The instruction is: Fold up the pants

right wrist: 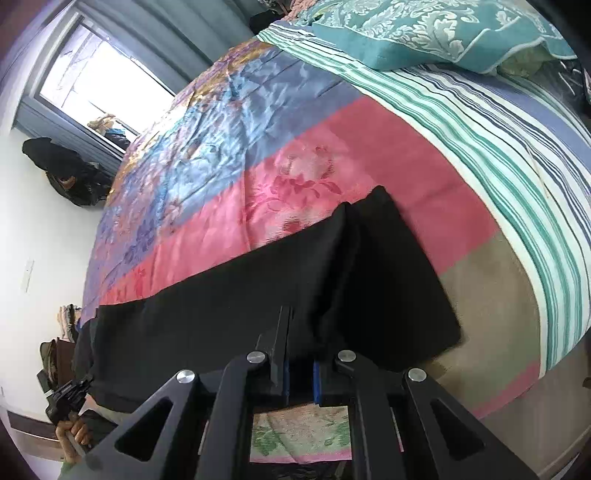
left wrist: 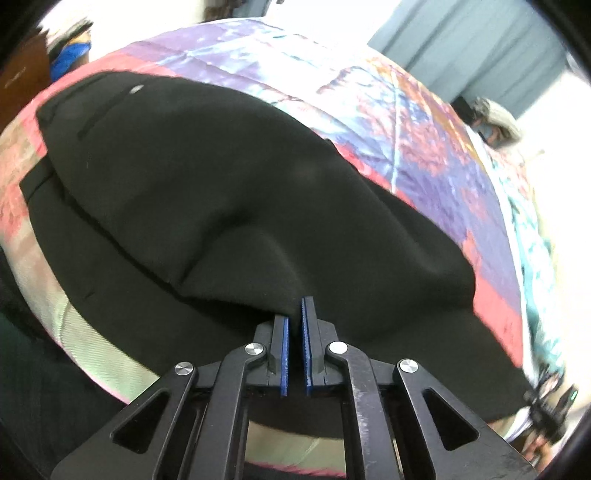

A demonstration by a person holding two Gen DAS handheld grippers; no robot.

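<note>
Lying crosswise before both tongs: black pants.

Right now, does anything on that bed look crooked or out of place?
Only the black pants: they rise in a rumpled ridge where the left gripper pinches them, and the leg ends lie unevenly stacked. Nothing looks spilled or damaged.

You have a bed under a pink, blue and purple floral quilt; a striped sheet lies at its far end, a teal patterned pillow on it; a window lies beyond.
</note>
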